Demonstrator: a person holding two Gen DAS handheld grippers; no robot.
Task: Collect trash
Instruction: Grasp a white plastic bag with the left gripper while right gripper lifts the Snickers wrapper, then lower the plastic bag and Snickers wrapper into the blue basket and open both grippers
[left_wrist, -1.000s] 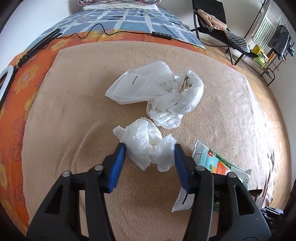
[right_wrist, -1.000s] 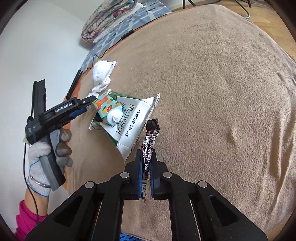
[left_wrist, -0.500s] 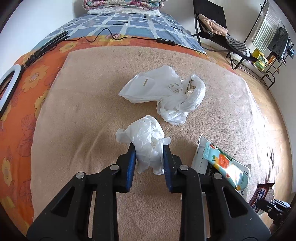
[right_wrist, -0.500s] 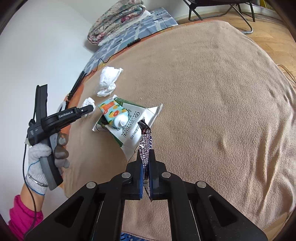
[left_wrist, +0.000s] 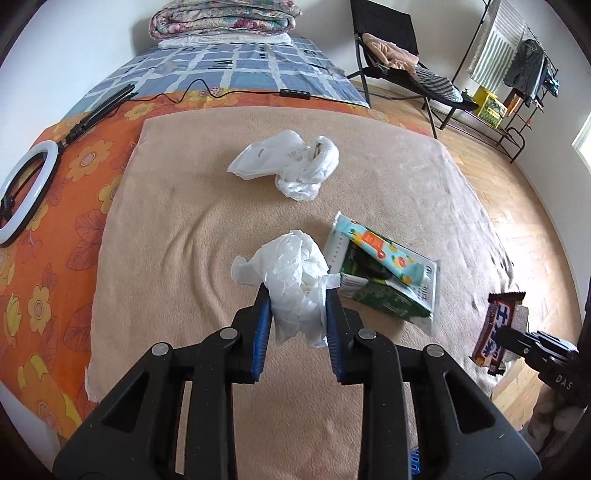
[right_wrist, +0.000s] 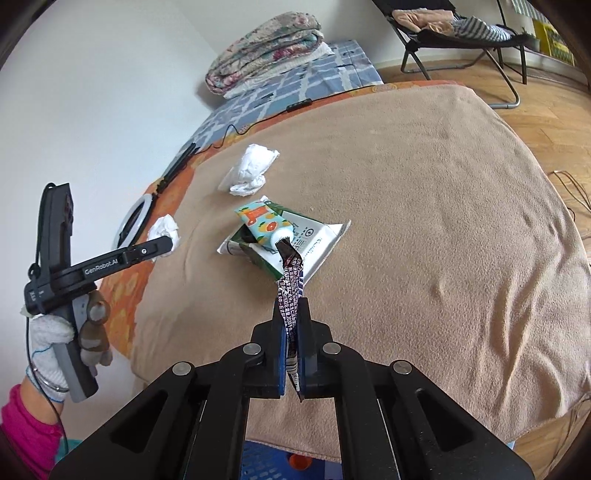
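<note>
On the bed's tan blanket (left_wrist: 369, 177) a white plastic bag (left_wrist: 291, 162) and a flattened carton (left_wrist: 384, 284) with a tube (left_wrist: 384, 254) still wait. The left hand-held gripper (left_wrist: 297, 314) clamps a crumpled tissue wad (left_wrist: 291, 273); the right hand-held gripper (right_wrist: 291, 332) pinches a dark snack wrapper (right_wrist: 291, 280), both lifted, neither binned yet.

Two black plastic grippers, left gripper (left_wrist: 297, 314) and right gripper (right_wrist: 291, 334), each have blue finger pads (left_wrist: 260, 332) and silver screws (left_wrist: 229, 334). One carries white "GenRobot.AI" lettering (right_wrist: 101, 267). The person wears a white knit glove (right_wrist: 50, 341) and pink sleeve (right_wrist: 26, 428).
</note>
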